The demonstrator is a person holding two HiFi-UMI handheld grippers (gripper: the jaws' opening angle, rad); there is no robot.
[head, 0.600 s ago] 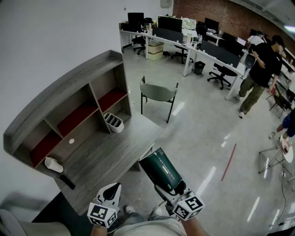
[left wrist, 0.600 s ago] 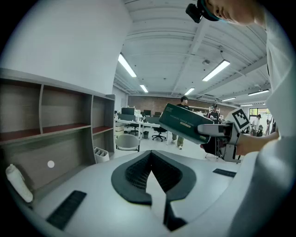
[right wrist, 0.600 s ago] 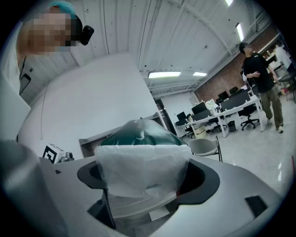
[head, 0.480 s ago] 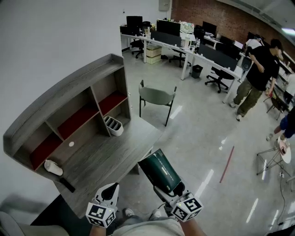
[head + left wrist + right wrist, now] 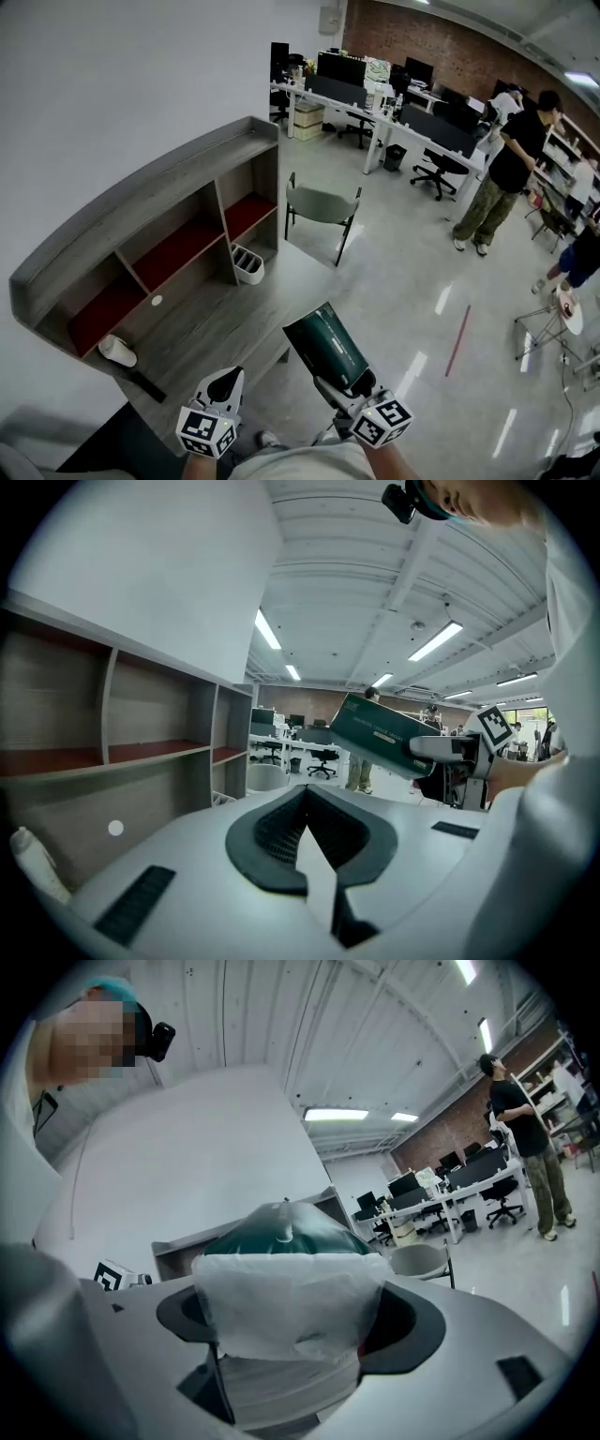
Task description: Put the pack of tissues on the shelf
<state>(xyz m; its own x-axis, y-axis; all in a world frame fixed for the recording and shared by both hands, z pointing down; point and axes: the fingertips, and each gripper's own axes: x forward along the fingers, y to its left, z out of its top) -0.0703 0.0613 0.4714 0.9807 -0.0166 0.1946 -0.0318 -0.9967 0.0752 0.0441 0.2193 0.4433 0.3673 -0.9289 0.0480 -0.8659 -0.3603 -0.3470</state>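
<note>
A dark green pack of tissues [image 5: 328, 347] with a clear plastic end sticks out forward from my right gripper [image 5: 345, 382], which is shut on its near end above the floor, just right of the desk's corner. In the right gripper view the pack [image 5: 281, 1241] fills the space between the jaws. My left gripper [image 5: 225, 382] hangs over the desk's near edge, shut and with nothing in it. From the left gripper view, the pack [image 5: 380, 733] shows to the right. The grey wooden shelf [image 5: 187, 178], with red-lined compartments, stands on the desk [image 5: 225, 319] against the wall.
On the desk stand a white divided holder [image 5: 248, 264], a white roll-like object [image 5: 117, 351] and a flat black item [image 5: 147, 384]. A grey-green chair [image 5: 319, 202] stands beyond the desk. A person [image 5: 506, 169] stands at the far right near office desks [image 5: 375, 89].
The shelf and desk now sit slightly further right in the head view. Both grippers keep their places in the picture, and the pack stays held in the right one.
</note>
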